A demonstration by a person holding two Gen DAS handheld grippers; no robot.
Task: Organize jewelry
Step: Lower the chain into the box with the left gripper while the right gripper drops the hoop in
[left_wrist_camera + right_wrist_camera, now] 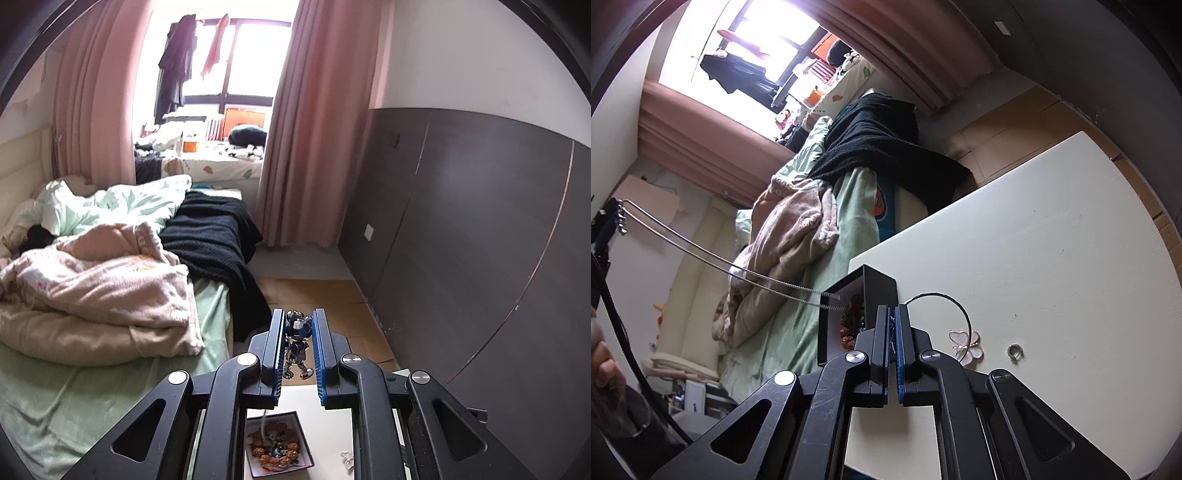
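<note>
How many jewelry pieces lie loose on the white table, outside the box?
2: a butterfly piece beside the right gripper, and a small ring just beyond it. Others may be hidden.

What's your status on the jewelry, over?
Left tool shut on robot pendant, chain trailing to black box. Right tool shut. Butterfly piece, ring left on table.

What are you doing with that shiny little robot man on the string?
Someone is sorting jewelry with a grabbing tool in each hand. The left tool pinches a shiny figure pendant and holds it up in the air. Its silver chain runs down into the little black box at the edge of the white table, where brown beads lie. The right tool is shut on a thin wire hoop. A butterfly piece and a small ring wait on the table.
</note>
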